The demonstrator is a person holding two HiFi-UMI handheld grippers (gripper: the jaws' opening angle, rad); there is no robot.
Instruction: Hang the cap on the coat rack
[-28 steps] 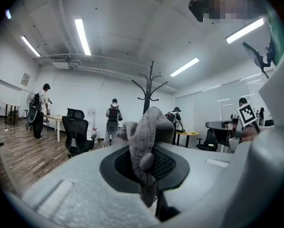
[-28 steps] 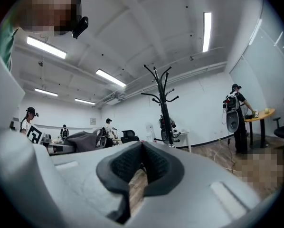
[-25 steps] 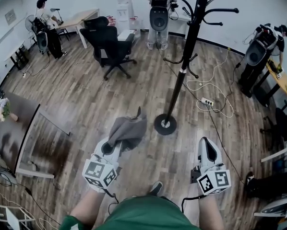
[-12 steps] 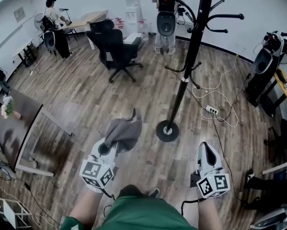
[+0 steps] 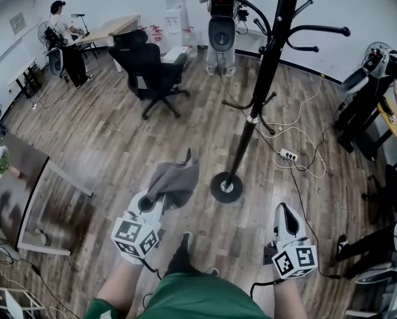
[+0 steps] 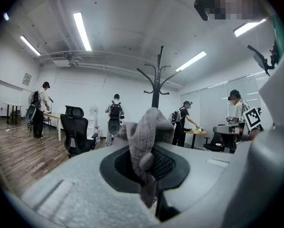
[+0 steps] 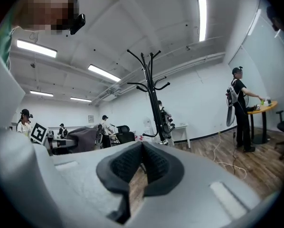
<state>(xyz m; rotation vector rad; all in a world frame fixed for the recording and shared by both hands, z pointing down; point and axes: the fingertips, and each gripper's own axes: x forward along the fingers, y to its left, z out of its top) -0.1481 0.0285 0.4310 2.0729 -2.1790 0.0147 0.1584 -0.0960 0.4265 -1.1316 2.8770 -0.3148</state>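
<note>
1. Grey cap (image 6: 149, 137) pinched in my left gripper (image 5: 157, 198), jaws closed on its fabric; the rest drapes beyond the tips.
2. On my right gripper (image 5: 286, 210), jaws together, nothing between.
3. Black coat rack (image 5: 255, 111) stands ahead of both jaws.
4. Square black-and-white markers on each cube (image 5: 135, 236).

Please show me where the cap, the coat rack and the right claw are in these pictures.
cap (image 5: 176, 180): head view, on the middle of its grey cloth.
coat rack (image 5: 259, 95): head view, on its black pole.
right claw (image 5: 285, 209): head view, at its closed tips.
</note>
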